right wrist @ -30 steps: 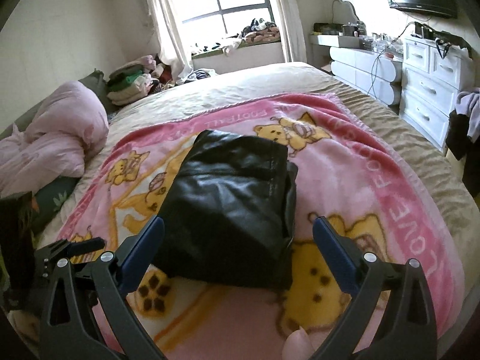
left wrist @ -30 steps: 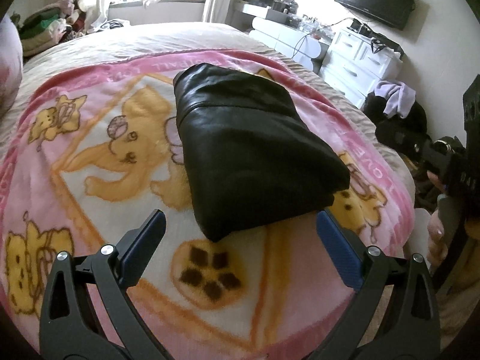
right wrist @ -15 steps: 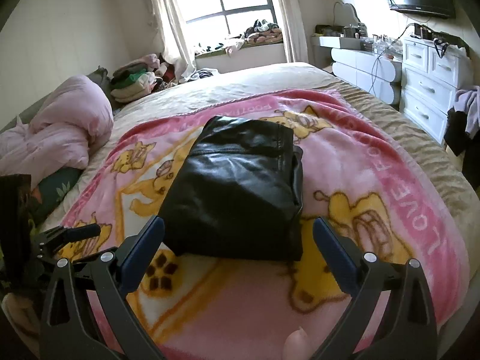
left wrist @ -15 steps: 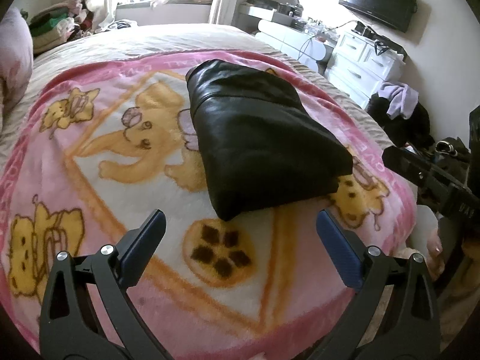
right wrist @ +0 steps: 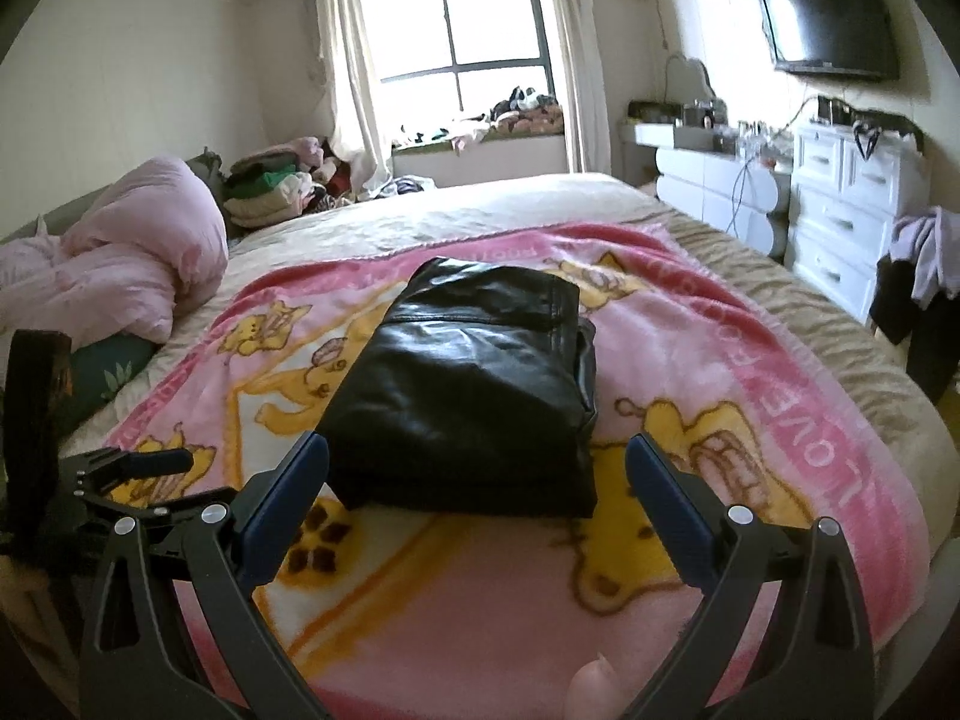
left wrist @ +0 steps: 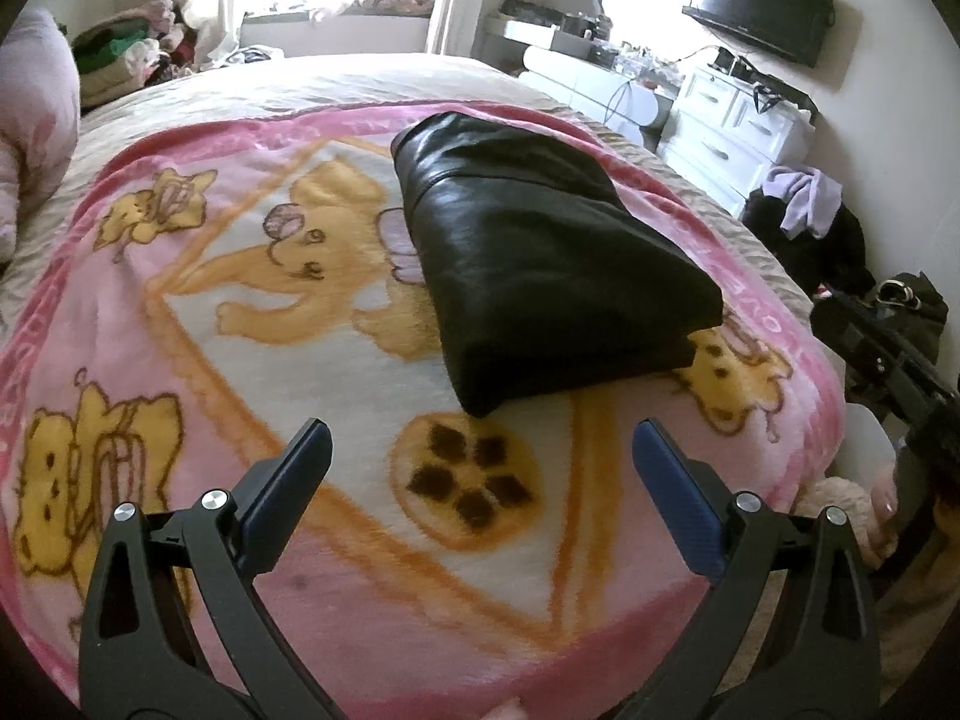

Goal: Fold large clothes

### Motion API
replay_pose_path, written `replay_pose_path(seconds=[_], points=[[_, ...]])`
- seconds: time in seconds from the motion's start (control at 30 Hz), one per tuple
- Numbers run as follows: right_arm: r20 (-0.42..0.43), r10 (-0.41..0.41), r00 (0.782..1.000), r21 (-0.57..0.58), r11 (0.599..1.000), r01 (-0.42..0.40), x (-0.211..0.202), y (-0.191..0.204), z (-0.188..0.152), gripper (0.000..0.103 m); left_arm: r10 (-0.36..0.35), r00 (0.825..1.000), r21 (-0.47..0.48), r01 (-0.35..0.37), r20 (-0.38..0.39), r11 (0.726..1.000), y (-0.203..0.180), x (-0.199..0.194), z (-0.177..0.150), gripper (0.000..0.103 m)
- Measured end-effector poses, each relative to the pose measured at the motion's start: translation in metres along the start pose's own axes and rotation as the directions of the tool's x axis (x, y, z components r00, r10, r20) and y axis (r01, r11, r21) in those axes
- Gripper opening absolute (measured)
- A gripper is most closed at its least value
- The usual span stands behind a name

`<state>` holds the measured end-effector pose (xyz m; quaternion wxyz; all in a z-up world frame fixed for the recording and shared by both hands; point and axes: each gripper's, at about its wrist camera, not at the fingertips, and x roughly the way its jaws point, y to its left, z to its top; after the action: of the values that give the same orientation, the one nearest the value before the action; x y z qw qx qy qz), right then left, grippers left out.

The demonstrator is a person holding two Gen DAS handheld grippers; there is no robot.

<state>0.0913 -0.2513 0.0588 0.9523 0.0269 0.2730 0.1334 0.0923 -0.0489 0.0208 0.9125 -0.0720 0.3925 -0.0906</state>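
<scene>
Left gripper [left wrist: 480, 450]: spread wide, holding nothing, poised above the pink cartoon blanket [left wrist: 252, 324], short of the garment. Right gripper [right wrist: 477, 459]: likewise spread wide and unloaded, near edge of the garment seen between its fingers, no contact visible.

Black leather-look garment [left wrist: 540, 258]: folded into a compact rectangle, flat on the blanket near mid-bed. Folding judged essentially complete; both tools clear of the bundle, probably to leave the stack undisturbed.

Containers: white dresser [right wrist: 852, 204] by the far wall, drawers closed, contents not visible. Clothes heaped loose beside the window [right wrist: 456, 42].
</scene>
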Motion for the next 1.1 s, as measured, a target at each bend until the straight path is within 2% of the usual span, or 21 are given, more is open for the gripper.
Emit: replay_pose_path(seconds=[0.2, 0.43, 0.63, 0.83, 1.1], points=[[-0.017, -0.022, 1.000, -0.004, 1.000, 0.022, 0.008, 0.002, -0.018, 0.099, -0.011, 1.000, -0.012, 0.011, 0.020, 1.000, 0.009, 0.000, -0.010, 0.094], [-0.024, -0.040, 0.999, 0.011, 0.999, 0.040, 0.022, -0.006, -0.038, 0.099, 0.016, 1.000, -0.003, -0.016, 0.010, 1.000, 0.012, 0.007, -0.020, 0.094], [-0.048, 0.000, 0.999, 0.019, 1.000, 0.001, 0.033, -0.009, -0.054, 0.099, 0.029, 0.999, -0.001, -0.029, -0.013, 1.000, 0.012, 0.016, -0.025, 0.094], [-0.079, -0.017, 0.997, -0.010, 1.000, 0.016, 0.043, -0.006, -0.061, 0.099, 0.039, 0.999, 0.000, -0.039, -0.023, 0.999, 0.012, 0.020, -0.029, 0.094], [-0.049, -0.002, 0.999, -0.023, 1.000, 0.000, 0.039, -0.005, -0.062, 0.099, 0.040, 0.999, -0.009, -0.040, 0.000, 0.999, 0.014, 0.019, -0.029, 0.094]])
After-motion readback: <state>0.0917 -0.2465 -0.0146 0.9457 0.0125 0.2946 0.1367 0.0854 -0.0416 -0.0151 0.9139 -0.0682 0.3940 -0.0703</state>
